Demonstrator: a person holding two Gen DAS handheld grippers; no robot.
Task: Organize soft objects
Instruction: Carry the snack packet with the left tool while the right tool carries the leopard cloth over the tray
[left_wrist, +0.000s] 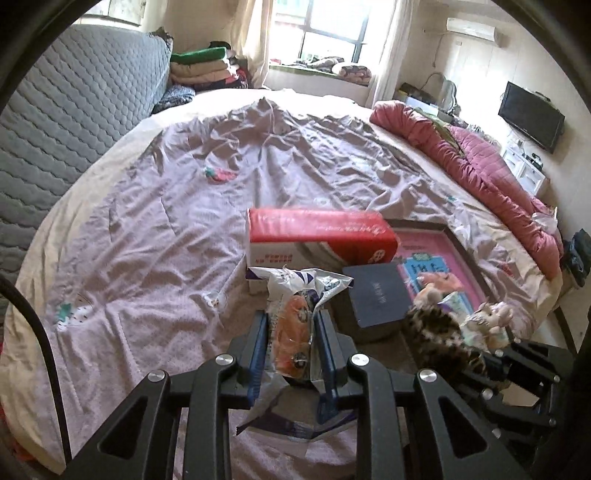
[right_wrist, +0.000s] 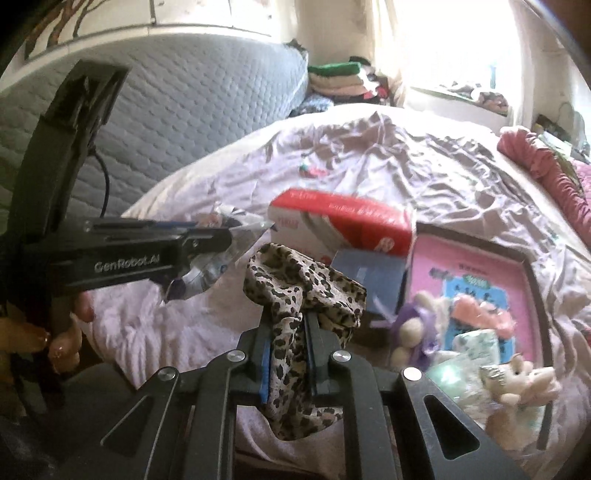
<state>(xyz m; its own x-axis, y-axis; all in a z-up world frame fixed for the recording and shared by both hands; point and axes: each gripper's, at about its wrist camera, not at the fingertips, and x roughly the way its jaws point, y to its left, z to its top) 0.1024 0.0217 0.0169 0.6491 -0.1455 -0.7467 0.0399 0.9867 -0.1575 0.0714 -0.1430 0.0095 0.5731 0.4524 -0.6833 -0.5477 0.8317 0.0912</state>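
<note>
Leopard-print cloth (right_wrist: 295, 317) pinched in right hand-held gripper (right_wrist: 286, 325), jaws tight.

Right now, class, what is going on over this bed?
A person is tidying soft things on a bed, working a hand-held gripper in each hand. The left hand-held gripper is shut on a crinkly plastic packet with something orange inside. The right hand-held gripper is shut on a leopard-print cloth, which hangs from its fingers. Both are held above the sheet. Nearby lie a red and white tissue pack, a dark box and a pink tray with plush toys.
</note>
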